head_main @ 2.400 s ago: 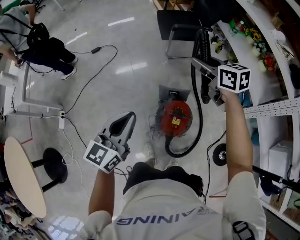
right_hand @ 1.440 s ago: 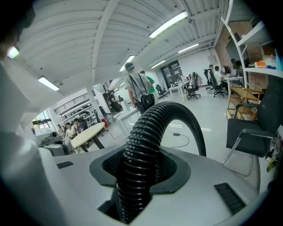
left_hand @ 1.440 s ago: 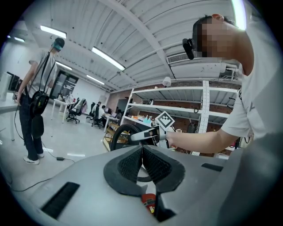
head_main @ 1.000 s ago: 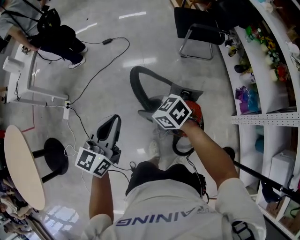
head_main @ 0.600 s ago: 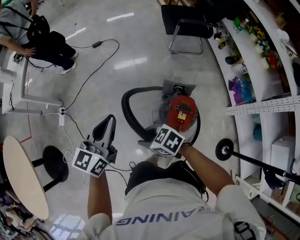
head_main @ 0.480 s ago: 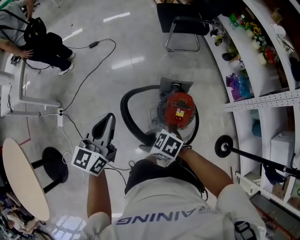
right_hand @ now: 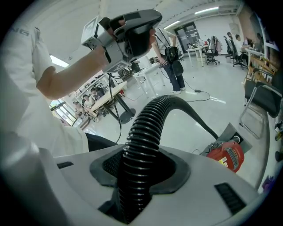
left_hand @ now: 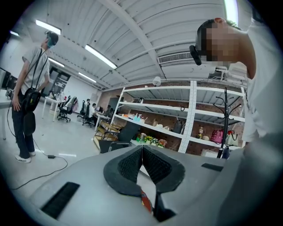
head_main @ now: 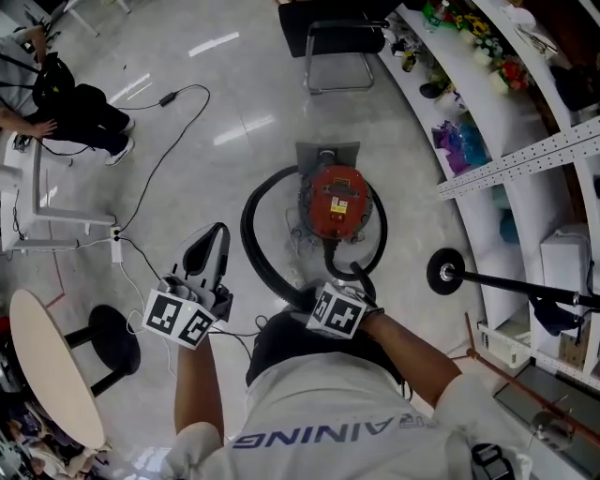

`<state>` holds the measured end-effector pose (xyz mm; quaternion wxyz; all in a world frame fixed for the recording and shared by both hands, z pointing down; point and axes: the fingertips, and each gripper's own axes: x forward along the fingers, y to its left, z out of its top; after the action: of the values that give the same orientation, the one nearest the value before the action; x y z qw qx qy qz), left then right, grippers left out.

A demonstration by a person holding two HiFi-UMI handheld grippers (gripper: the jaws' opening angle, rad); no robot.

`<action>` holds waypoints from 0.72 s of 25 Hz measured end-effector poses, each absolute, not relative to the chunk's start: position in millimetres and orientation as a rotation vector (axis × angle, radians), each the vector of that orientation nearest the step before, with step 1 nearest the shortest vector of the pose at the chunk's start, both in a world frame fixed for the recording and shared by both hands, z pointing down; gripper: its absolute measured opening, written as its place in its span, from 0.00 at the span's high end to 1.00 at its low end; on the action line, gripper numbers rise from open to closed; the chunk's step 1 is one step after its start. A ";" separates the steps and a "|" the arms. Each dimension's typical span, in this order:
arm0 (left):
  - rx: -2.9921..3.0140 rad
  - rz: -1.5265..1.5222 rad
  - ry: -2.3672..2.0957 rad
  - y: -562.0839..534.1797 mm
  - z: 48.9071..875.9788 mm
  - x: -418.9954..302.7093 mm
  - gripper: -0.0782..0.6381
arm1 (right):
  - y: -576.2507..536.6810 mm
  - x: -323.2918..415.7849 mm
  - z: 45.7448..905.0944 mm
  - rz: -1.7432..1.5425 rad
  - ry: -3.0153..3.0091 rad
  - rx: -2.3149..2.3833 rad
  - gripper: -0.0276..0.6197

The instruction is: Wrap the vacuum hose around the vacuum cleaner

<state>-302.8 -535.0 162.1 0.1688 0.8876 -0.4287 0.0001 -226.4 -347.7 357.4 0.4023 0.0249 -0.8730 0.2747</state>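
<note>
The red vacuum cleaner [head_main: 336,201] stands on the floor ahead of me, small and red in the right gripper view too [right_hand: 226,155]. Its black ribbed hose [head_main: 249,236] curls round the cleaner's left side and back toward my body; another stretch curves round the right side. My right gripper [head_main: 322,291] sits low by my waist, shut on the hose [right_hand: 142,145], which runs up between its pads. My left gripper [head_main: 212,246] hangs to the left of the cleaner, apart from the hose. Its pads [left_hand: 132,164] meet with nothing between them.
A black chair [head_main: 336,26] stands beyond the cleaner. White shelves [head_main: 487,103] line the right side. A stand with a round base [head_main: 442,273] lies right of the cleaner. Cables and a power strip [head_main: 116,246] cross the floor at left, near a stool [head_main: 112,339] and round table [head_main: 52,375].
My right gripper has carried the hose from the far right, over the cleaner and down toward my body, laying a loop round the cleaner's left side. The left gripper has shifted only slightly.
</note>
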 end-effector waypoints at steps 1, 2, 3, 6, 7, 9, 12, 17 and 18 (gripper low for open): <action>2.529 0.002 -1.213 -525.9 162.0 -293.9 0.87 | -339.0 -216.9 360.2 0.684 -2.199 0.067 0.72; 2.534 0.004 -1.207 -516.0 162.2 -285.1 0.87 | -329.9 -207.9 362.4 0.679 -2.193 0.073 0.72; 2.537 0.008 -1.203 -505.2 162.6 -276.2 0.87 | -320.0 -199.2 363.8 0.677 -2.189 0.077 0.72; 2.547 0.027 -1.194 -468.8 162.6 -247.5 0.87 | -287.1 -173.2 365.2 0.677 -2.175 0.083 0.72; 2.553 0.032 -1.192 -455.9 161.8 -238.2 0.87 | -276.2 -164.9 365.7 0.675 -2.170 0.085 0.72; 2.559 0.035 -1.194 -429.8 159.3 -222.7 0.87 | -254.8 -150.0 366.6 0.665 -2.159 0.090 0.72; 2.552 0.021 -1.214 -393.4 154.3 -206.4 0.87 | -228.9 -128.3 369.8 0.633 -2.149 0.106 0.72; 2.520 0.046 -1.253 -336.8 148.0 -193.4 0.87 | -195.2 -105.1 379.1 0.652 -2.131 0.134 0.72; 2.517 0.051 -1.252 -327.0 146.7 -191.3 0.87 | -191.1 -101.1 381.5 0.652 -2.124 0.144 0.72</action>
<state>-191.3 -327.0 146.7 0.1641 0.8831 -0.4392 0.0181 -101.1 -191.1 381.5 0.4417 0.0581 -0.8558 0.2629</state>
